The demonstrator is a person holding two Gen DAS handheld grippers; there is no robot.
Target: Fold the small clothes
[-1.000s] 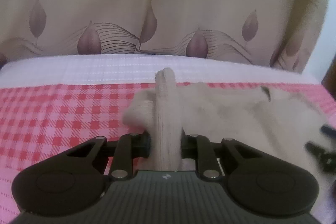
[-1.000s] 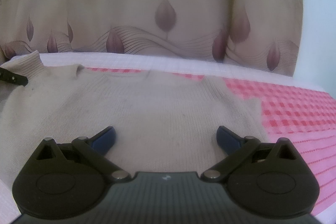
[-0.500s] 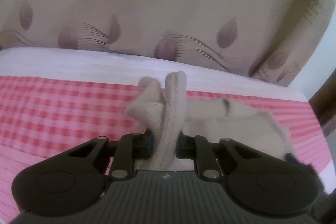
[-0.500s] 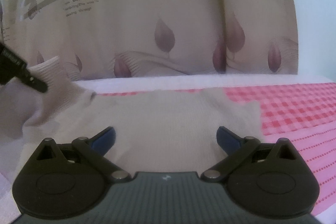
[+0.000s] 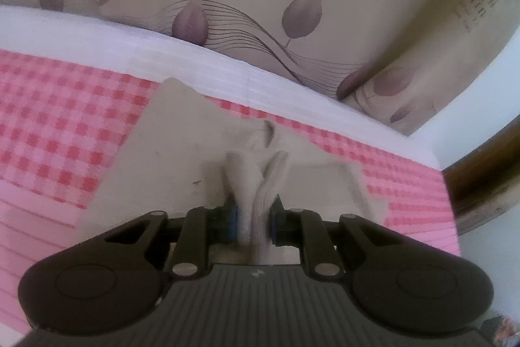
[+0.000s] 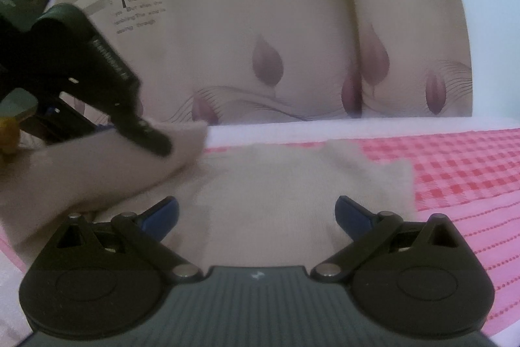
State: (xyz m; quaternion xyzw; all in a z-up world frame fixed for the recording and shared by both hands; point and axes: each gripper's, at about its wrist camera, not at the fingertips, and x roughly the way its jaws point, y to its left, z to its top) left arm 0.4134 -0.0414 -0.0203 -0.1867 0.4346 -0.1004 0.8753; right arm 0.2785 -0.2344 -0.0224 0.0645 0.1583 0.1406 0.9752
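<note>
A small beige knit sweater [image 6: 292, 184] lies flat on the pink checked cloth [image 6: 455, 158]. In the left wrist view my left gripper [image 5: 253, 217] pinches a bunched fold of the sweater [image 5: 256, 181] between its blue pads; the jaws are opening slightly, with the knit still pressed between them. The sweater body [image 5: 169, 152] spreads below and to the left of it. The right wrist view shows the left gripper [image 6: 152, 142] at the left, holding that fold [image 6: 97, 165] up over the sweater. My right gripper [image 6: 256, 213] is open just above the sweater's near part, with nothing between its fingers [image 6: 162, 213].
The pink checked cloth [image 5: 58, 119] ends at a white strip [image 5: 227, 70] along the far edge. A beige curtain with leaf prints [image 6: 266, 64] hangs behind it. A dark wooden frame [image 5: 481, 184] and a white wall stand at the right.
The left gripper has carried the pinched fold rightward over the sweater body and now looms large at the left of the right wrist view. The right gripper stays open, nearly still.
</note>
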